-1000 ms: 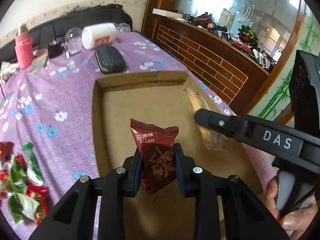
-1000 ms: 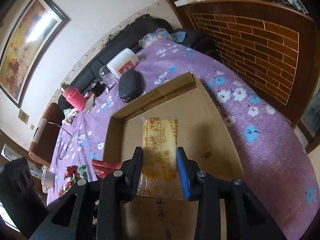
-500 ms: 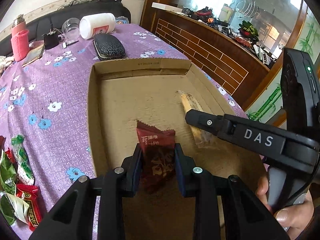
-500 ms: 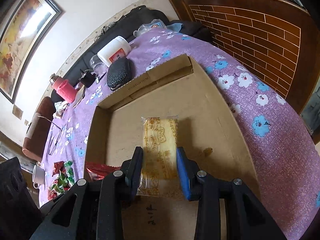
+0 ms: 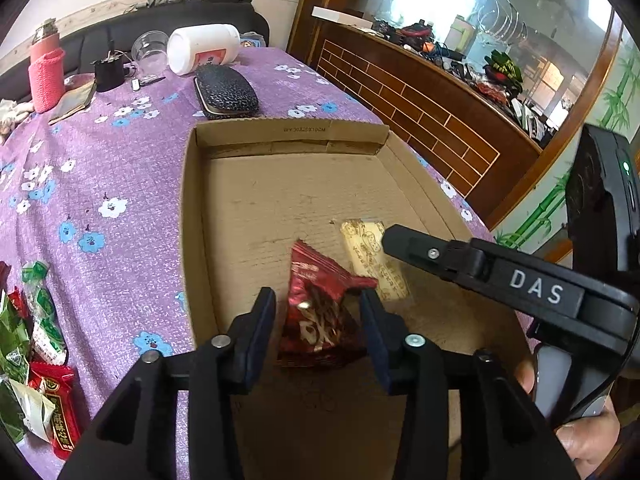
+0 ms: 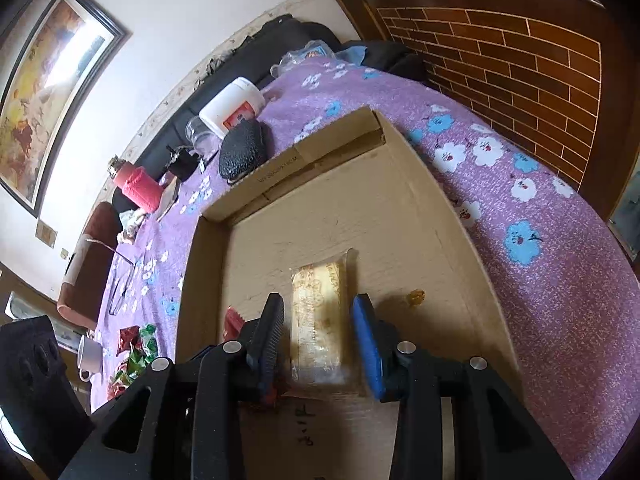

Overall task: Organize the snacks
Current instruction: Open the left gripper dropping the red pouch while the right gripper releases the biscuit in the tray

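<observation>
1. The surface (image 5: 100,168) has a purple cloth with white and blue flowers on it, and it spreads out far ahead of both hand-held grippers.
2. A flat cardboard box (image 5: 188,208) with low walls sits on the surface, right under and ahead of both hand-held grippers.
3. The left hand-held gripper (image 5: 318,316) is open. Its two fingers stand apart on each side of the red snack packet (image 5: 320,308), which lies on the box floor between them (a gap shows on the left side, and the right finger looks very near or touching).
4. The right hand-held gripper (image 6: 318,328) is open too. The yellow snack packet (image 6: 320,320) lies flat on the box floor between its fingers, with a small gap on both sides.
5. In the left view the yellow snack packet (image 5: 374,260) lies just to the right of the red one, partly under the right hand-held gripper's finger.
6. A white jar (image 5: 202,48) lies on its side far ahead, and a black case (image 5: 226,94) lies nearer, just past the far wall of the box.
7. A heap of green and red snack packets (image 5: 36,352) waits on the surface, to the left of the left hand-held gripper.
</observation>
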The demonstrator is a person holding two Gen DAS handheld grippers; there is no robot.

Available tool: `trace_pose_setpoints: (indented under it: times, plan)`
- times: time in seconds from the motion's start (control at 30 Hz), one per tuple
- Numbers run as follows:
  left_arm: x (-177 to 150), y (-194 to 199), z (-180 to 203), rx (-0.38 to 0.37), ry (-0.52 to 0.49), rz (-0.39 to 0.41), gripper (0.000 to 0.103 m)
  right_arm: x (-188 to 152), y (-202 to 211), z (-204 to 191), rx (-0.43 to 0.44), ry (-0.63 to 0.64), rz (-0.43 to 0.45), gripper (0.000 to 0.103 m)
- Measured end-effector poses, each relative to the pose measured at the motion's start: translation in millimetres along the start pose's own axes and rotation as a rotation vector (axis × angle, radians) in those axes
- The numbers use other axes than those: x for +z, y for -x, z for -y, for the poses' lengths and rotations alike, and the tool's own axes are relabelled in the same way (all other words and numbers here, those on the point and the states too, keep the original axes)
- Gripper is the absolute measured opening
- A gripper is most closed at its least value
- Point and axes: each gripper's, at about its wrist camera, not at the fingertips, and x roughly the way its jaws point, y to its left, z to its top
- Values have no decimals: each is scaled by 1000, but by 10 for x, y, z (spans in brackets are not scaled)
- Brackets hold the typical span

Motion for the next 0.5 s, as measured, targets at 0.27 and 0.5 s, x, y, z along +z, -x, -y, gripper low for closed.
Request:
trace_pose_setpoints:
  times: [0.27, 0.5]
  plan:
    - [16, 106, 43, 36, -3, 24, 55, -39, 271, -104, -55, 37, 108, 49]
    - [31, 398, 83, 44, 1, 52, 61, -171, 696, -65, -36, 6, 187, 59]
